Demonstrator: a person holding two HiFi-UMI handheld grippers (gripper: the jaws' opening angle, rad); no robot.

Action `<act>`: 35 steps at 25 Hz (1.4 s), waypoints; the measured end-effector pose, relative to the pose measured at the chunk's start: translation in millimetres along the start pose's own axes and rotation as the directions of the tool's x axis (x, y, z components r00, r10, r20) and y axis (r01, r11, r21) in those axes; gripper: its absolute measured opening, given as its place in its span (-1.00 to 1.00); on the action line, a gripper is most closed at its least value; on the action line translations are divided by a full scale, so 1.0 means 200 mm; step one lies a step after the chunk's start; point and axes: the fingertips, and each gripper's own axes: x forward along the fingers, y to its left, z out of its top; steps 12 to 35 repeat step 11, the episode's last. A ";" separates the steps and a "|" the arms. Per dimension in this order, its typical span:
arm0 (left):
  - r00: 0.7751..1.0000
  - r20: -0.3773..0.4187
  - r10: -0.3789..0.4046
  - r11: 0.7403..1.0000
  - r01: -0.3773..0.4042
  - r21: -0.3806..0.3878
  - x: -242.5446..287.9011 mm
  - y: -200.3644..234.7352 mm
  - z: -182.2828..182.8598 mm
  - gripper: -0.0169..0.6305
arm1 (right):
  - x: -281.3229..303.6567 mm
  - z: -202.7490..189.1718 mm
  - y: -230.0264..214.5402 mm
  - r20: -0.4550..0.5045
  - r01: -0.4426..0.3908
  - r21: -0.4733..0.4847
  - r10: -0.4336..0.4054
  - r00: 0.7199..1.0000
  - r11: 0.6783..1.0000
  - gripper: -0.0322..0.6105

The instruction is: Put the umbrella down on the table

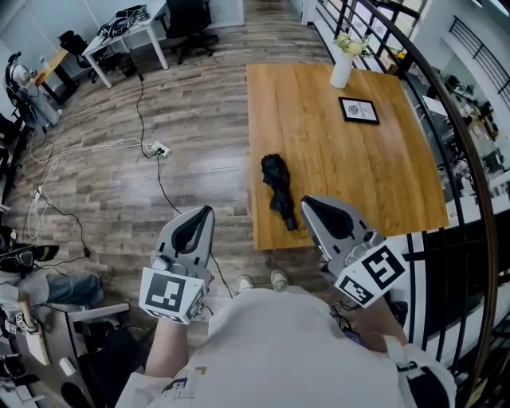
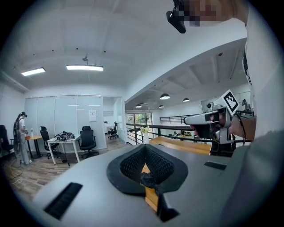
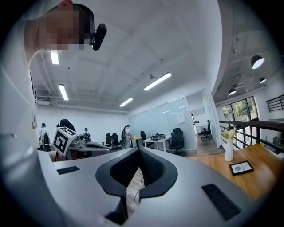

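Wooden table (image 1: pixel 319 151) with umbrella (image 1: pixel 279 187), vase (image 1: pixel 342 70), frame (image 1: pixel 358 110)

Open-plan office: white desks (image 1: pixel 127 36), swivel chairs (image 1: pixel 190 20), glass partitions (image 2: pixel 66 117), strip lights (image 2: pixel 84 67).

head view steeply down; gripper views level; table (image 1: pixel 343 159) shared

Black compact umbrella (image 1: pixel 279 190), folded shut, canopy loosely bunched. Lying flat on rectangular light-wood table (image 1: pixel 343 159), close to its near left corner. Bulky canopy end toward the table's middle, slim handle end pointing at the near edge, just short of it.
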 end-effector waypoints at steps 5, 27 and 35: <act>1.000 0.010 0.004 1.000 -0.004 0.009 -0.02 0.00 0.02 -0.90 | 0.02 -0.01 0.03 -0.003 -0.019 0.006 0.019 1.000 1.000 -0.81; 1.000 0.017 0.005 1.000 -0.005 0.017 -0.04 0.00 0.03 -0.90 | 0.01 -0.02 0.04 -0.007 -0.021 0.010 0.022 1.000 1.000 -0.81; 1.000 0.017 0.005 1.000 -0.005 0.017 -0.04 0.00 0.03 -0.90 | 0.01 -0.02 0.04 -0.007 -0.021 0.010 0.022 1.000 1.000 -0.81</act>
